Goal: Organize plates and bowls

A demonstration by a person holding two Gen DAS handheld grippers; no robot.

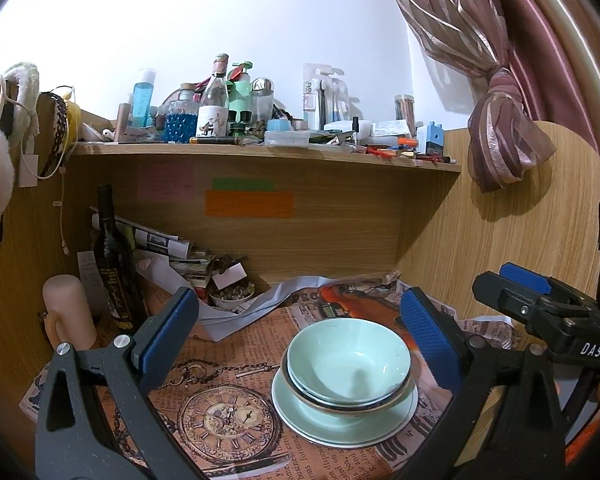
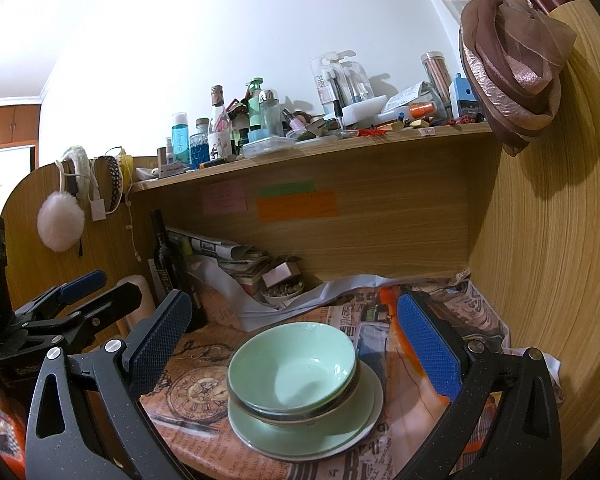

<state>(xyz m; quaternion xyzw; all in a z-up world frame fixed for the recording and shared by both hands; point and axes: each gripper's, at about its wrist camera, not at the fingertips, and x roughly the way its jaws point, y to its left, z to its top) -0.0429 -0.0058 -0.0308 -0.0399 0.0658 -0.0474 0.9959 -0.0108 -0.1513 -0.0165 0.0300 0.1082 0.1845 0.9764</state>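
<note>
1. Your left gripper [image 1: 300,344] and right gripper [image 2: 296,344] both stand spread wide, holding nothing.
2. Two pale green bowls [image 1: 348,360] sit nested on stacked green plates [image 1: 340,424], lower centre of each frame, on the printed newspaper [image 1: 228,412].
3. The stack lies between and just beyond your fingers, touching neither.
4. Judgement: glazed ceramic, so stiff, slick, chippable and fairly heavy as a stack. Take a rim edge, squarely.
5. This arrangement fits either a finished stack or one awaiting separation.
</note>
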